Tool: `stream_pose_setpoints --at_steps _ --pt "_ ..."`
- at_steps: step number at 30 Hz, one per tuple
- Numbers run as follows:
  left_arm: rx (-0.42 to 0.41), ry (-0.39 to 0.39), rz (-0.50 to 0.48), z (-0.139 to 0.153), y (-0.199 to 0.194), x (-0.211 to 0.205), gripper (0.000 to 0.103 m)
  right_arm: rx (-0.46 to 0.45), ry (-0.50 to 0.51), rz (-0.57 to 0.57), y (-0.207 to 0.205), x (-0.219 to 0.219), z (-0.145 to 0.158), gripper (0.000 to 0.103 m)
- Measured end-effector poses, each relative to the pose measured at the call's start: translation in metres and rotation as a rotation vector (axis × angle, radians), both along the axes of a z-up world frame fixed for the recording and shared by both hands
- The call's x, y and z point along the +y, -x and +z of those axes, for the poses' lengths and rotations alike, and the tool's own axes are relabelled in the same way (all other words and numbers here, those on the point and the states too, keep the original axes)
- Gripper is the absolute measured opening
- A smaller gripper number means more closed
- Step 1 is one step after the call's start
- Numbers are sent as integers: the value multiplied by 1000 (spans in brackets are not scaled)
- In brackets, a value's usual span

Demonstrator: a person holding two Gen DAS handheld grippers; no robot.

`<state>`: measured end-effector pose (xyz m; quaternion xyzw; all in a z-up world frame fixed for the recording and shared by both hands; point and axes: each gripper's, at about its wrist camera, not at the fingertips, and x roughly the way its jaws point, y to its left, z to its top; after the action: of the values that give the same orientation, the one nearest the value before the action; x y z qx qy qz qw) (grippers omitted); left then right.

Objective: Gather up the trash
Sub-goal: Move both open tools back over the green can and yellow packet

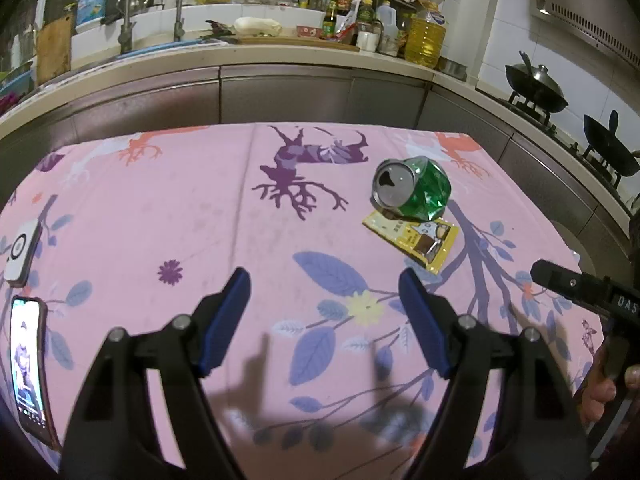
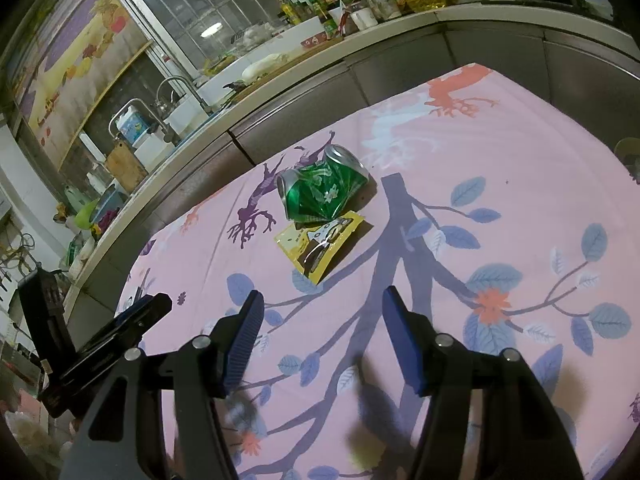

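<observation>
A crushed green can (image 1: 414,189) lies on its side on the pink patterned tablecloth (image 1: 200,208), right of centre. A yellow snack wrapper (image 1: 424,242) lies flat just in front of it, touching it. My left gripper (image 1: 325,284) is open and empty, hovering over the cloth nearer than the trash. In the right wrist view the can (image 2: 322,194) and wrapper (image 2: 320,244) lie ahead of my right gripper (image 2: 320,300), which is open and empty. The right gripper's body shows at the right edge of the left wrist view (image 1: 592,292).
A smartphone (image 1: 28,368) and a white round-buttoned device (image 1: 22,252) lie at the cloth's left edge. A kitchen counter (image 1: 280,58) with sink, bottles and oil jug runs behind the table. Woks (image 1: 536,88) sit on a stove at the right.
</observation>
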<state>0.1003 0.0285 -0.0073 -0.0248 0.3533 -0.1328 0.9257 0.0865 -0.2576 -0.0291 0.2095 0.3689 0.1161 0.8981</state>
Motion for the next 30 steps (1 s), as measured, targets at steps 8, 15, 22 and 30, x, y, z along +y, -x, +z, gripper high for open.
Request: stream_pose_setpoints --at_steps 8,15,22,30 --pt "3 3 -1 0 1 1 73 -3 -17 5 1 -1 2 58" --pt "1 2 -3 -2 2 1 73 -5 -19 17 2 0 3 56" --pt "4 6 -25 0 1 -4 73 5 -20 28 0 0 -1 52" --pt "25 50 -118 18 -41 -26 82 13 -33 28 -10 -8 -6 51"
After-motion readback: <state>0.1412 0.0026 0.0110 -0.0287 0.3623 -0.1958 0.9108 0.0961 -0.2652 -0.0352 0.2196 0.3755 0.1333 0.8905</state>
